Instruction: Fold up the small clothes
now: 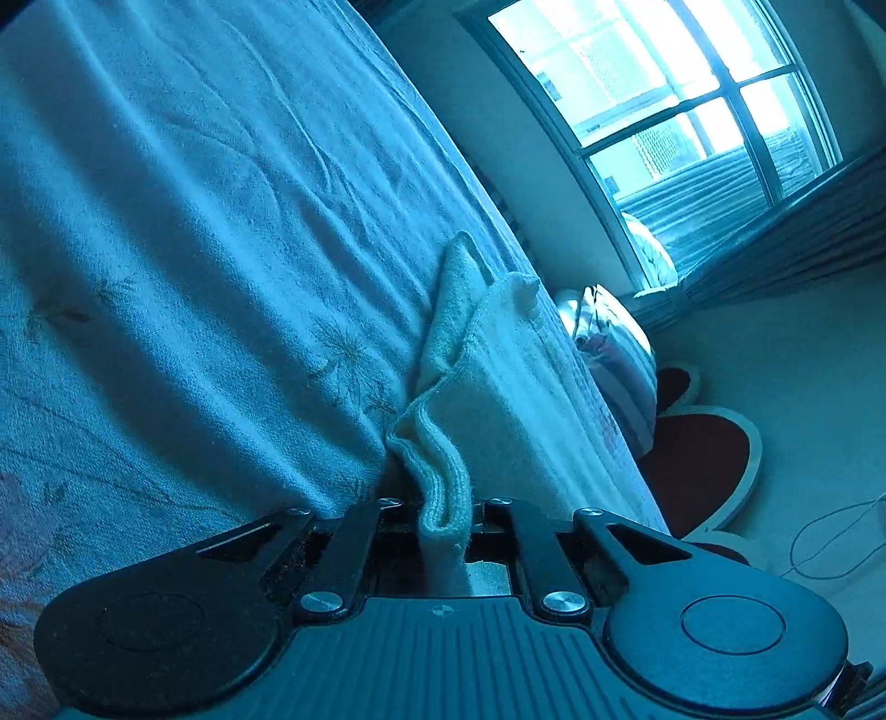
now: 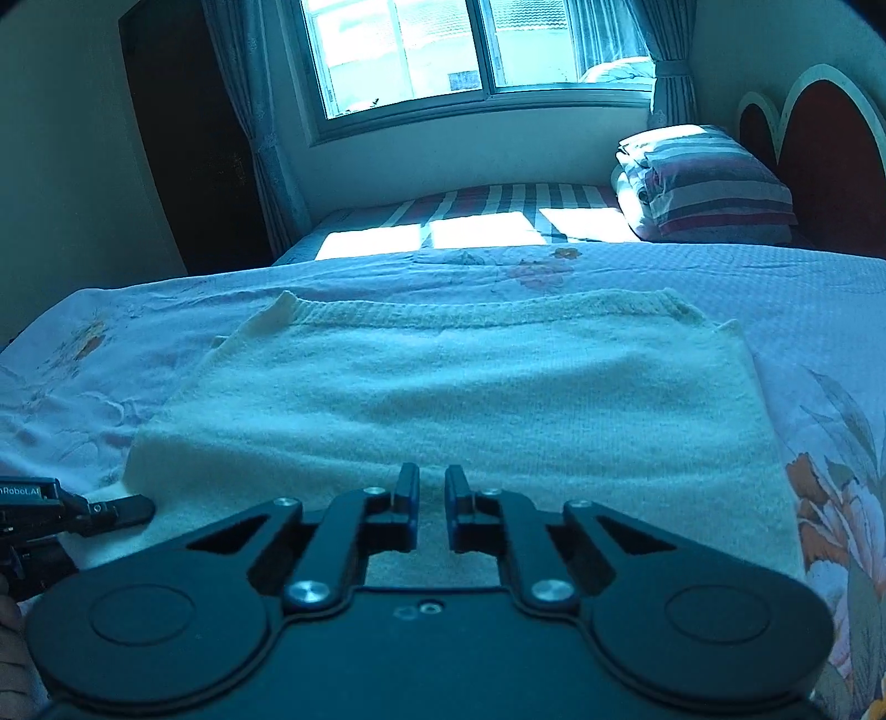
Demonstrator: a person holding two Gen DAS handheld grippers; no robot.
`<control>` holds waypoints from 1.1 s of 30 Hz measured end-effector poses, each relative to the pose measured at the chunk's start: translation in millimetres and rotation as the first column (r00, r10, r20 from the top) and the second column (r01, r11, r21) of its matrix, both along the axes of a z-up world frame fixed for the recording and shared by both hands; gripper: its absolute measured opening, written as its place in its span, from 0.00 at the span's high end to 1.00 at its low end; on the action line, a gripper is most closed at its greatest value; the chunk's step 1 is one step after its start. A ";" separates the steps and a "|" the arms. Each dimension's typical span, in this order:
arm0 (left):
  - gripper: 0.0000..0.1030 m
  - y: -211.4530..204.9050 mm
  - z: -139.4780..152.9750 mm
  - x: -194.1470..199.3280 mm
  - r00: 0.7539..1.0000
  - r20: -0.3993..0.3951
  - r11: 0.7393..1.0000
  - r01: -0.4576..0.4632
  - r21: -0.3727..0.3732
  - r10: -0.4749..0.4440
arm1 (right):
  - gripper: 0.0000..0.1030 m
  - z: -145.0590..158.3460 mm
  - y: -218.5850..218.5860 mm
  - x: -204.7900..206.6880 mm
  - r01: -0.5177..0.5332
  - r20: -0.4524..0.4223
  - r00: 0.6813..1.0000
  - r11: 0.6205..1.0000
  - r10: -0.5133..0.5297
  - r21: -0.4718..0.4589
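Floral-sheeted bed [image 2: 803, 277], cream knit sweater [image 2: 454, 399] flat, striped pillow [image 2: 714, 183]

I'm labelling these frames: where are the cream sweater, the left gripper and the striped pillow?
cream sweater [image 2: 454, 399]: right wrist view, middle of its flat body.
left gripper [image 1: 443, 512]: left wrist view, between the fingers clamping the sweater's edge.
striped pillow [image 2: 714, 183]: right wrist view, its top face.

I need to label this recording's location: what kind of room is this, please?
Most likely a bedroom. The sweater lies on a bed with a floral bedspread, a striped pillow sits by a headboard, and a curtained window is behind.
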State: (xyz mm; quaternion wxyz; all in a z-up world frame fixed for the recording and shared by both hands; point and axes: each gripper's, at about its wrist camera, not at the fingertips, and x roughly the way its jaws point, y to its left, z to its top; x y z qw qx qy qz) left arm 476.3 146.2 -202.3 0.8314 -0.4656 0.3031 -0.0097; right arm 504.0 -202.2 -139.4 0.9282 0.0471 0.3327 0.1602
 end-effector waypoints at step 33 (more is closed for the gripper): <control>0.65 -339.0 101.2 42.0 0.731 -0.105 0.503 0.559 0.660 -0.674 | 0.84 -33.8 -255.0 -76.2 0.374 -0.218 0.927 0.781 -0.305 0.500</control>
